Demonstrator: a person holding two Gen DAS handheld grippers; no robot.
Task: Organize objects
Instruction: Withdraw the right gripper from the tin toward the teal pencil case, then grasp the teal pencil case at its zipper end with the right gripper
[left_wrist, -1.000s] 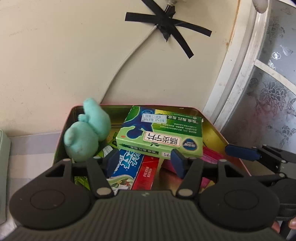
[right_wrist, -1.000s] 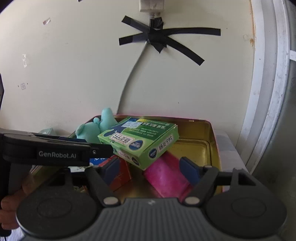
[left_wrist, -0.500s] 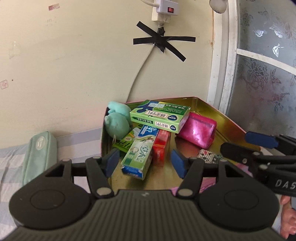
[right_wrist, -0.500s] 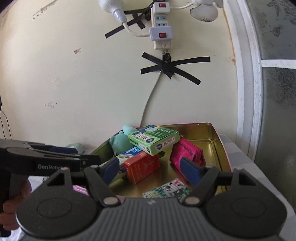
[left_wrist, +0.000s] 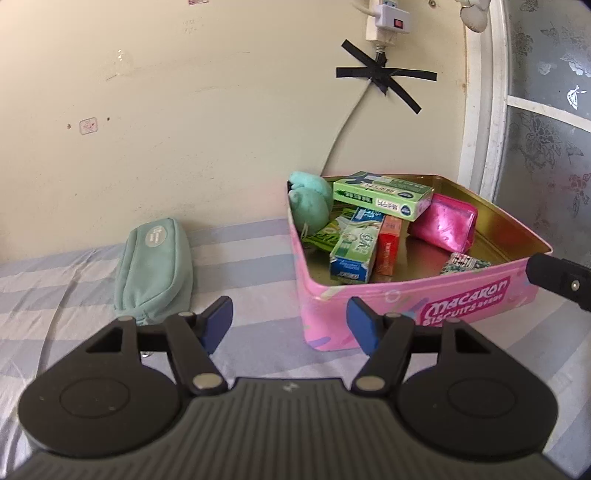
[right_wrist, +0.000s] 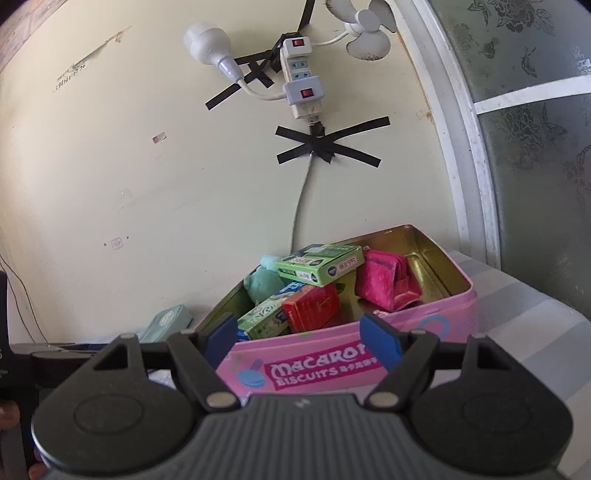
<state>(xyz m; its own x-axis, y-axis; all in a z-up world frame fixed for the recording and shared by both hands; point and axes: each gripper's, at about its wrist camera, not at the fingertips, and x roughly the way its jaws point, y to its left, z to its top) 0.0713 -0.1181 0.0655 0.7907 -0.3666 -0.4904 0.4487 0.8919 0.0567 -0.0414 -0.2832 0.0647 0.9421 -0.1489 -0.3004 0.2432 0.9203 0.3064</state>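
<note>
The left gripper (left_wrist: 290, 325) is wide open and holds nothing; it hangs above the striped cloth (left_wrist: 66, 273), between the pencil case (left_wrist: 155, 266) and the pink tin (left_wrist: 413, 295). The right gripper (right_wrist: 301, 338) is also wide open and empty, in front of the tin's printed wall. I judge that both are placed away from the tin so that the whole scene is visible and the next thing can be chosen.

The tin stands on the cloth near the wall, without a lid, and its inside is gold-coloured. Things are piled in it rather than sorted: a green box (left_wrist: 382, 194) lies on top and leans on the others, probably because nothing flat is under it. Below it are a toothpaste box (left_wrist: 354, 247) and a red box (left_wrist: 388, 249) side by side. A teal soft toy (left_wrist: 308, 203) sits in the back left corner, a shiny pink purse (left_wrist: 443, 221) is at the right, and a small patterned packet (left_wrist: 463, 263) lies near the front wall.

The pencil case is pale green, soft, zipped, and lies outside the tin, well apart from it. It seems to be the one thing not yet put away.
</note>
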